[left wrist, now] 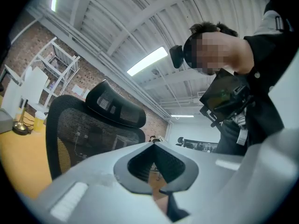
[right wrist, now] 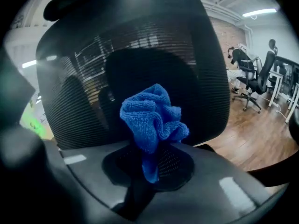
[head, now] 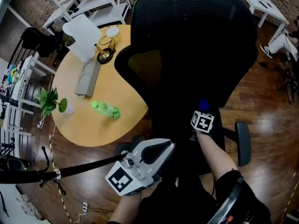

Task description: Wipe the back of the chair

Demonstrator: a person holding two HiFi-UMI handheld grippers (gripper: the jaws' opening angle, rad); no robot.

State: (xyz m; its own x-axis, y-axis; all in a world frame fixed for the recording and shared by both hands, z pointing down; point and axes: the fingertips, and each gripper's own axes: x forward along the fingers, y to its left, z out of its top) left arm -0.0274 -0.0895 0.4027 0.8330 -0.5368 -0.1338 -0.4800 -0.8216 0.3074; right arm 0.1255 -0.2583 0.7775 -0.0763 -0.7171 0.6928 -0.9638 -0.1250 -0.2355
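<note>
**A:** Where is the cloth in relation to the chair?

**B:** Your right hand-held gripper (head: 202,112) is clamped on the bunched blue terry cloth (right wrist: 152,118). The black mesh chair back (right wrist: 140,45) lies straight ahead of it and fills its view. The cloth is low on that back, in front of the darker lumbar panel. Whether it touches the mesh, you cannot tell from these views.

**A:** And the other hand?

**B:** Your left hand-held gripper (head: 170,146) has its jaws together on nothing. It hangs lower and further out from the chair back than the right one, on the side toward the round yellow wooden worktop (head: 93,125). So your right hand is the nearer one, and it carries the cloth.

**A:** Which way should the stroke run?

**B:** The chair back stands upright, tall from the lumbar panel up to the curved black headrest (left wrist: 114,107). Most of its surface lies above the cloth, so I'd judge that up-and-down passes suit its long axis.

**A:** Is anything in the way?

**B:** Nothing shows between the cloth and the mesh. The black armrest (head: 243,143) juts out low beside the chair back on your right, so mind it on wide sweeps. The green plastic bottle (head: 106,110) and the small potted plant (head: 49,101) sit on the worktop beyond the chair back, well apart from both grippers.
</note>
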